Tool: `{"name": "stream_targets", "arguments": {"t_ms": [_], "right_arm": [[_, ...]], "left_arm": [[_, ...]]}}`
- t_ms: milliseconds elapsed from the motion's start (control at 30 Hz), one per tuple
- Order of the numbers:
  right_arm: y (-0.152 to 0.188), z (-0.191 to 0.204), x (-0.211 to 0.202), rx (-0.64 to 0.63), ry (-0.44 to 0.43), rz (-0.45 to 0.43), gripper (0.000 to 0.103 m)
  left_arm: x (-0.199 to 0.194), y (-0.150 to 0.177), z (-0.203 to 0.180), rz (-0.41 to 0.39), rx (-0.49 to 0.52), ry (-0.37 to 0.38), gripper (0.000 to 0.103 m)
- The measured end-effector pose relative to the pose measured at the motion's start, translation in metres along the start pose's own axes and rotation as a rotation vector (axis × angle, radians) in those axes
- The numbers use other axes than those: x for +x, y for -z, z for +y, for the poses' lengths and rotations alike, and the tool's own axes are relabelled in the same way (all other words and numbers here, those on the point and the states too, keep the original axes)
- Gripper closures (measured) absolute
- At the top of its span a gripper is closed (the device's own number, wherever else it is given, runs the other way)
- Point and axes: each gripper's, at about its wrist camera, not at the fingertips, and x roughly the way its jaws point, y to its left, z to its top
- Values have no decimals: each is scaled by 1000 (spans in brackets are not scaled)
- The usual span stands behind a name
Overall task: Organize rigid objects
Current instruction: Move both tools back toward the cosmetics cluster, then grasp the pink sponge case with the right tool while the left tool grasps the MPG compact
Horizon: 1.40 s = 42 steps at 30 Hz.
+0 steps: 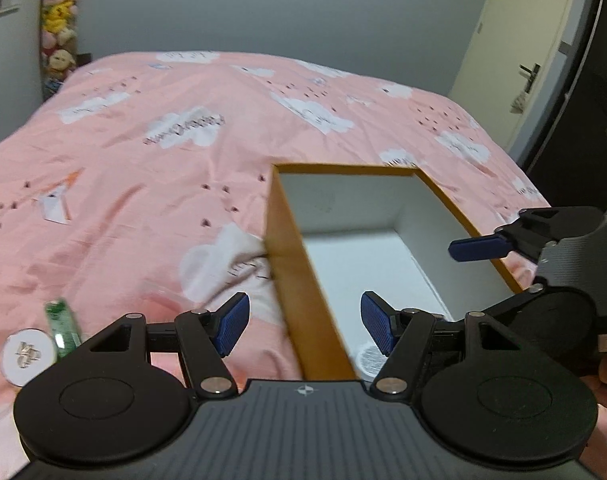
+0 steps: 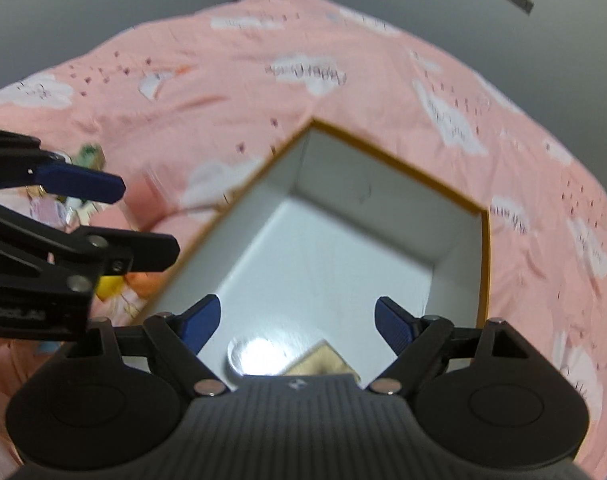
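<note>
1. Nearest the left wrist camera, the left tongs (image 1: 303, 326) stood apart with nothing between the blue pads, straddling the orange wall of the box (image 1: 299, 280).
2. That view showed a white round lid (image 1: 28, 356) and a green tube (image 1: 63, 326) lying on the pink bed cover (image 1: 143, 200) left of the box; the right wrist view showed only a blurred clutter there.
3. From the right wrist, the right tongs (image 2: 297, 322) hung over the box's white interior, pads apart and gripping nothing.
4. Below them, on the box floor, lay a clear round disc (image 2: 255, 356) touching a tan block (image 2: 323, 362); the left view caught only a white round edge (image 1: 368, 358) inside the box.
5. Each camera saw the other tongs at its frame edge.
6. Plush toys (image 1: 59, 20) filled the far corner.
</note>
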Motion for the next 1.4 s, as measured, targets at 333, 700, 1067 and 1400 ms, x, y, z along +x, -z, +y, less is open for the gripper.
{"name": "stream_targets", "arguments": {"t_ms": [333, 700, 1067, 1400], "right_arm": [[-25, 39, -18, -43, -17, -159, 20], [-46, 91, 3, -55, -157, -174, 20], [-47, 140, 73, -67, -237, -39, 34], [-62, 158, 101, -175, -237, 53, 36]], "left_arm": [[-24, 1, 52, -51, -101, -84, 28], [-25, 22, 138, 8, -286, -185, 29], [0, 52, 179, 112, -395, -256, 29], [1, 65, 205, 112, -496, -342, 31]]}}
